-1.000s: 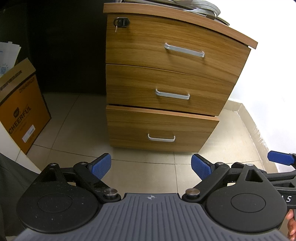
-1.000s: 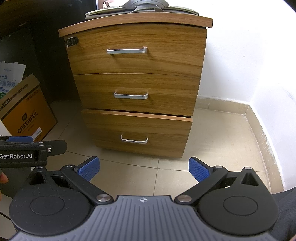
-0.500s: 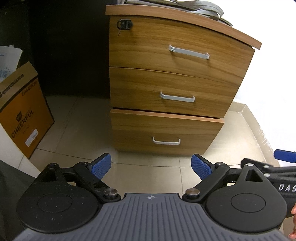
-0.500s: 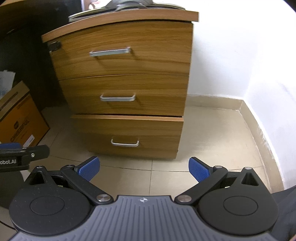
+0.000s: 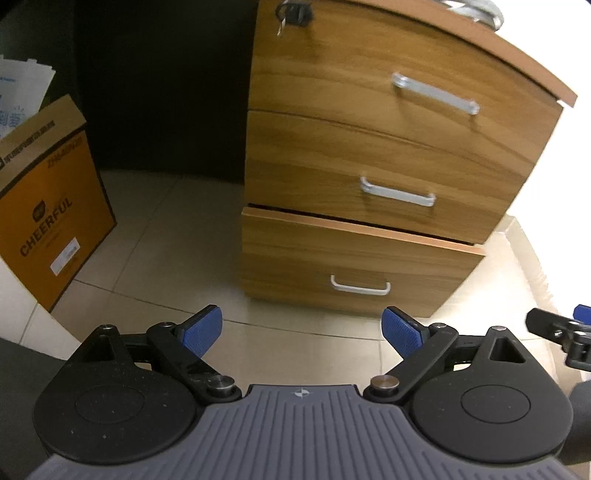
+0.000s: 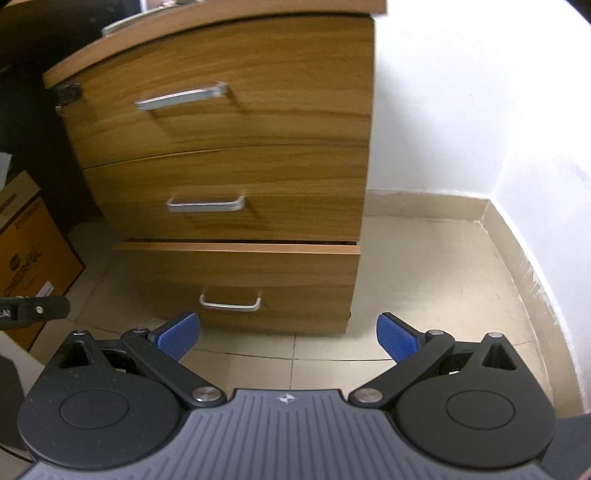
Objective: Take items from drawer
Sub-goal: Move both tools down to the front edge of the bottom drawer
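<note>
A wooden three-drawer cabinet (image 5: 388,155) stands on the tiled floor; it also shows in the right wrist view (image 6: 229,155). Each drawer has a silver handle. The bottom drawer (image 5: 354,269) sticks out slightly, its handle (image 5: 360,286) low on its front; the same drawer (image 6: 243,284) and handle (image 6: 229,303) show in the right wrist view. Its contents are hidden. My left gripper (image 5: 302,330) is open and empty, a short way in front of the cabinet. My right gripper (image 6: 288,334) is open and empty, just before the bottom drawer.
An orange cardboard box marked CHEERFUL (image 5: 48,221) stands on the floor to the left. White walls (image 6: 461,110) form a corner to the right of the cabinet. A key hangs in the top drawer's lock (image 5: 293,14). Objects lie on the cabinet top.
Both grippers have moved closer to the cabinet, which looms larger. The right view has swung rightward, showing more wall. Both stay open.
</note>
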Tool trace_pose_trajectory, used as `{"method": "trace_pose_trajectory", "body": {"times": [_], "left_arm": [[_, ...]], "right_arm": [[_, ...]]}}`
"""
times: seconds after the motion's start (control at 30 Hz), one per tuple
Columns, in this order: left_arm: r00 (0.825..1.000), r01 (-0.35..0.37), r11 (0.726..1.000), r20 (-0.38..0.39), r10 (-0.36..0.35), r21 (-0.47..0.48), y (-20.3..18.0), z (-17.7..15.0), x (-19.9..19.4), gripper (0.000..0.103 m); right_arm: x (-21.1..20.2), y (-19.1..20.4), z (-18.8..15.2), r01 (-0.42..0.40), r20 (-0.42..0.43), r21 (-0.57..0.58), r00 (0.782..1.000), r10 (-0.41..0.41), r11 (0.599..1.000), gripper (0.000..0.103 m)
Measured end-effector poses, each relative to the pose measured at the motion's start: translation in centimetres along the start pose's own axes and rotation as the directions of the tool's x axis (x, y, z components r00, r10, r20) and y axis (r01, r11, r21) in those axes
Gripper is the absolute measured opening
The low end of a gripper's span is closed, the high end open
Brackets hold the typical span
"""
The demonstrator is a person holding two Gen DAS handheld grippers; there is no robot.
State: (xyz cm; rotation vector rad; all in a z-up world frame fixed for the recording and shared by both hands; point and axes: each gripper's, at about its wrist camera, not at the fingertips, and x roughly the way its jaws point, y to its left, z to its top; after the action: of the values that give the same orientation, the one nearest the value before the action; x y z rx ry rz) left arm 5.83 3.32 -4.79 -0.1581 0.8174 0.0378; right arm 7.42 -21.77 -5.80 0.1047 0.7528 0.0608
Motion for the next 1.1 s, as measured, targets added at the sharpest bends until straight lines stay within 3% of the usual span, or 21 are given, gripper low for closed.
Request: {"method": "trace_pose_trajectory", "body": {"times": [0.23, 0.43, 0.7, 0.93, 1.1], "left_arm": [[1.0, 0.002, 1.0, -0.005, -0.002, -0.016, 0.8, 1.4, 3.4, 0.093], [1.0, 0.005, 1.0, -0.008, -0.005, 0.0, 1.6, 2.3, 6.5, 0.093], [0.998, 0.064, 0.985, 0.006, -0.066, 0.159, 2.7, 3.5, 10.6, 0.091], [0.998, 0.069, 0.944, -0.028, -0.064, 0.321, 4.1, 3.6, 14.5, 0.092], [0.994, 0.104, 0.926, -0.053, -0.091, 0.362, 4.9, 3.7, 16.8, 0.092]], "right_arm": [[3.7, -2.1, 0.8, 0.016, -0.006, 0.077, 1.0, -0.015, 0.997, 0.103], [6.8, -3.2, 1.6, -0.003, 0.0, 0.06, 1.0, 0.003, 0.998, 0.103], [11.1, -4.5, 2.0, -0.044, 0.01, -0.081, 0.999, 0.045, 0.996, 0.103], [14.6, -6.0, 2.1, -0.093, 0.002, -0.159, 0.996, 0.094, 0.983, 0.103], [17.0, -6.9, 2.1, -0.129, -0.018, -0.184, 0.992, 0.128, 0.974, 0.103]]}}
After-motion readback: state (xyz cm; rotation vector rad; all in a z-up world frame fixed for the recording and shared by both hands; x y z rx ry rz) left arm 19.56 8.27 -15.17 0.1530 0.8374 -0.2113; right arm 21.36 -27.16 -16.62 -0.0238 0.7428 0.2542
